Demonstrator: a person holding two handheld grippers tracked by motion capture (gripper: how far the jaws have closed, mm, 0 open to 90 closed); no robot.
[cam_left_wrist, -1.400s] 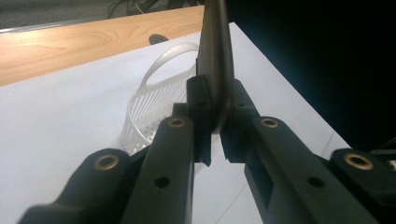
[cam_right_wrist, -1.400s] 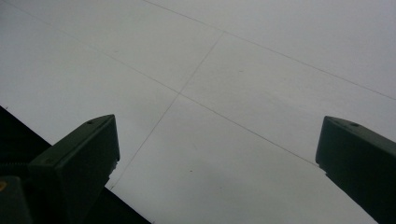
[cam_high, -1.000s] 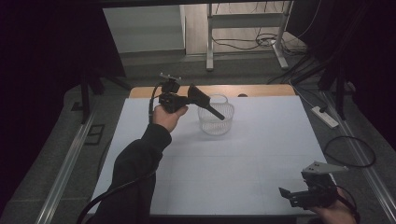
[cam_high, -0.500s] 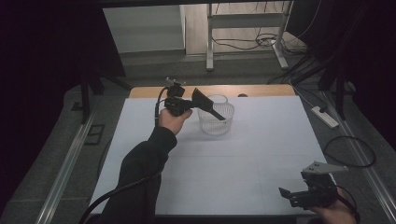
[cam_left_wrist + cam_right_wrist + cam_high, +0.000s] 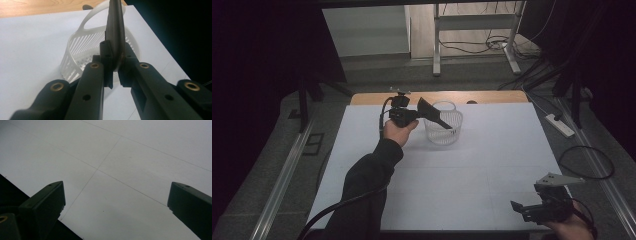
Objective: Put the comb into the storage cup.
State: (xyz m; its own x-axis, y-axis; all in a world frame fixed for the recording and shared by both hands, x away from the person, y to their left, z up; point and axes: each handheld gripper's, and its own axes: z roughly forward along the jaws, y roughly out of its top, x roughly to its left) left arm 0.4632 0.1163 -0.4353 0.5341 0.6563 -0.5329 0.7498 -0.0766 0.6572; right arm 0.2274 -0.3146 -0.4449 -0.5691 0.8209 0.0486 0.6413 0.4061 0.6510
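Note:
A white slotted plastic basket (image 5: 444, 132) stands on the white table (image 5: 492, 150), towards the far middle. My left gripper (image 5: 418, 115) is just left of it, shut on a flat black utensil (image 5: 434, 115) that slants down over the basket's rim. In the left gripper view the utensil (image 5: 115, 30) stands edge-on between my left gripper's (image 5: 114, 67) closed jaws, with the basket (image 5: 80, 47) behind and below it. My right gripper (image 5: 519, 209) hovers at the table's front right corner. It is open, and the right gripper view has bare table between my right gripper's (image 5: 116, 202) jaws.
A wooden strip (image 5: 492, 96) runs along the table's far edge, with a small dark object (image 5: 471, 102) on it. On the floor to the right lie a power strip (image 5: 560, 125) and cables (image 5: 587, 162). Metal frame legs (image 5: 437, 45) stand behind the table.
My left hand has sunk a little and drifted right with the black utensil, bringing it lower over the basket. The right gripper has stayed in place.

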